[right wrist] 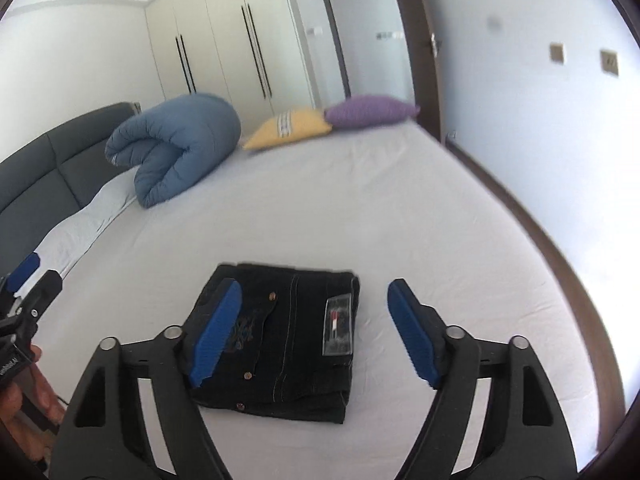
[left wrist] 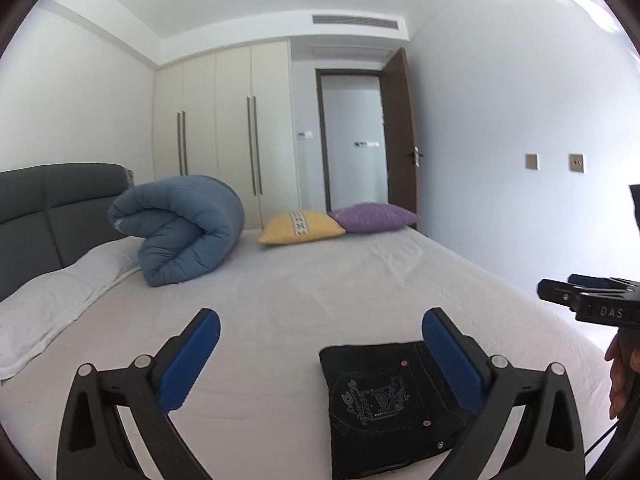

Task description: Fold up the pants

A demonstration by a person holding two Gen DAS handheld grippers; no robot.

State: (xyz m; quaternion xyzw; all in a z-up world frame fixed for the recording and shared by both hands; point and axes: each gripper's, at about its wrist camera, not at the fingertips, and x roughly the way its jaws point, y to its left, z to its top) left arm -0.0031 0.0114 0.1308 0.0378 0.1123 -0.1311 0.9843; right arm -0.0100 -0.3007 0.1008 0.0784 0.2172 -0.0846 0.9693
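Observation:
Dark denim pants lie folded into a compact rectangle on the white bed sheet, a clear label on top. In the left wrist view the same pants sit low and right, embroidered pocket up. My left gripper hovers above the bed, open, its blue pads wide apart with nothing between them. My right gripper is open too, raised over the pants and touching nothing. The right gripper's black body shows at the right edge of the left wrist view, held by a hand.
A rolled blue duvet lies by the grey headboard, with a white pillow at left. A yellow cushion and a purple cushion rest at the far edge. Wardrobe doors and an open door stand behind.

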